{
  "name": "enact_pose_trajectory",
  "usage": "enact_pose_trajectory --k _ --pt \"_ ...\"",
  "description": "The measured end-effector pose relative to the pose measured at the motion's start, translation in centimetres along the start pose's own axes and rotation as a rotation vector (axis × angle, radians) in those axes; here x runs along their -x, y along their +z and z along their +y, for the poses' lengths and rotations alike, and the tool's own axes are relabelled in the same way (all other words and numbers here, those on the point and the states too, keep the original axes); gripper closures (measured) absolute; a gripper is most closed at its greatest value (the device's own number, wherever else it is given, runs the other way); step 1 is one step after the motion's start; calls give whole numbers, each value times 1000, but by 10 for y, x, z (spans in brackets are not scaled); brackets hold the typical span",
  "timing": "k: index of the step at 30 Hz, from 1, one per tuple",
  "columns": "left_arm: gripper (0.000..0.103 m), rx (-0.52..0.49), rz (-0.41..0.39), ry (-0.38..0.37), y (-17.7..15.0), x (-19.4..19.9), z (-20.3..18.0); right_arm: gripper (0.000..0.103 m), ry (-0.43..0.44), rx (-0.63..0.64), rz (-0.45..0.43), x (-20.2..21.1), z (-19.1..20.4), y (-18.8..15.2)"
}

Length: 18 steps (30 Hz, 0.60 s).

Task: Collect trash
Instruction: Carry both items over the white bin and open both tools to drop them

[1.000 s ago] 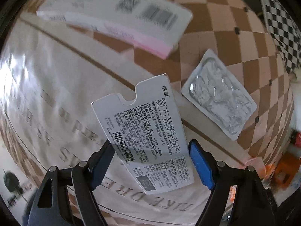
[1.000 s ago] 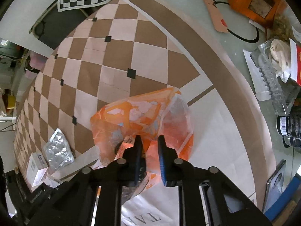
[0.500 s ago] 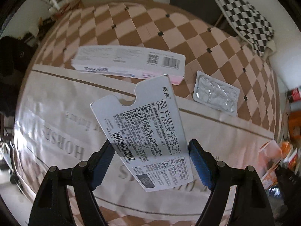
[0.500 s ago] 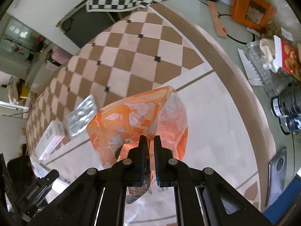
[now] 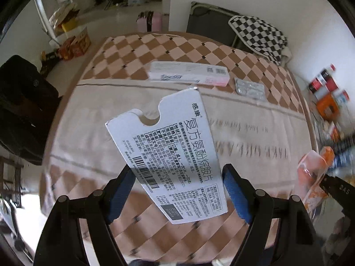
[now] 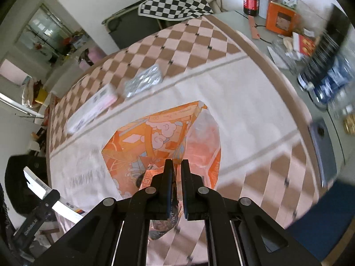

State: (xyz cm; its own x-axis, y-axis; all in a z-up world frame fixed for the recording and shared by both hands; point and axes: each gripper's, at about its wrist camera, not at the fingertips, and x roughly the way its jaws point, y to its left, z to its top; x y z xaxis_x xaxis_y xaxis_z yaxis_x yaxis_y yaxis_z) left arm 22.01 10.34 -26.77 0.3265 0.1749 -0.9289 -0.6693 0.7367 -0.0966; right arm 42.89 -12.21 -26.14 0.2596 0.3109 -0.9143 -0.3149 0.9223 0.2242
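Both hands are mid-carry, well above the cloth-covered worktop [image 5: 93, 146]. The left gripper [image 5: 178, 190], about half open, clamps a white medicine box [image 5: 170, 155] by its side edges; the right gripper [image 6: 176, 175] is pinched shut on an orange plastic wrapper [image 6: 159, 139]. No bin shows in either view, so the next move calls for finding one. A long pink-white box [image 5: 188, 74] and a foil blister pack [image 5: 249, 88] remain lying on the checked part.

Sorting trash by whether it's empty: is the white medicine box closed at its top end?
Open: the medicine box shows a loose notched flap at its far end; contents cannot be told.
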Motion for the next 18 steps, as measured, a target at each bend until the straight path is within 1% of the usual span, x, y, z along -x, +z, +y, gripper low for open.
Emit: enact_pose_trajectory --k 2,4,9,10,14,15,18 --pt "25 -31 -13 -6 -27 19 22 96 -15 10 -6 10 10 -40" --pt "25 -67 -9 -23 -54 31 41 96 -20 1 0 19 17 -80" --pt "25 -134 34 -34 -110 44 73 96 -3 -43 70 25 22 -182" --pt "25 -147 48 -31 -123 43 78 96 -6 -46 94 23 22 -207" --pt "25 -183 114 -36 -170 28 95 96 -17 -42 174 8 18 -271" --pt "25 -181 140 -43 -182 21 98 96 -19 -40 204 0 15 -290" --pt "25 -169 215 -58 -219 -6 109 96 -37 -31 283 -29 7 -333"
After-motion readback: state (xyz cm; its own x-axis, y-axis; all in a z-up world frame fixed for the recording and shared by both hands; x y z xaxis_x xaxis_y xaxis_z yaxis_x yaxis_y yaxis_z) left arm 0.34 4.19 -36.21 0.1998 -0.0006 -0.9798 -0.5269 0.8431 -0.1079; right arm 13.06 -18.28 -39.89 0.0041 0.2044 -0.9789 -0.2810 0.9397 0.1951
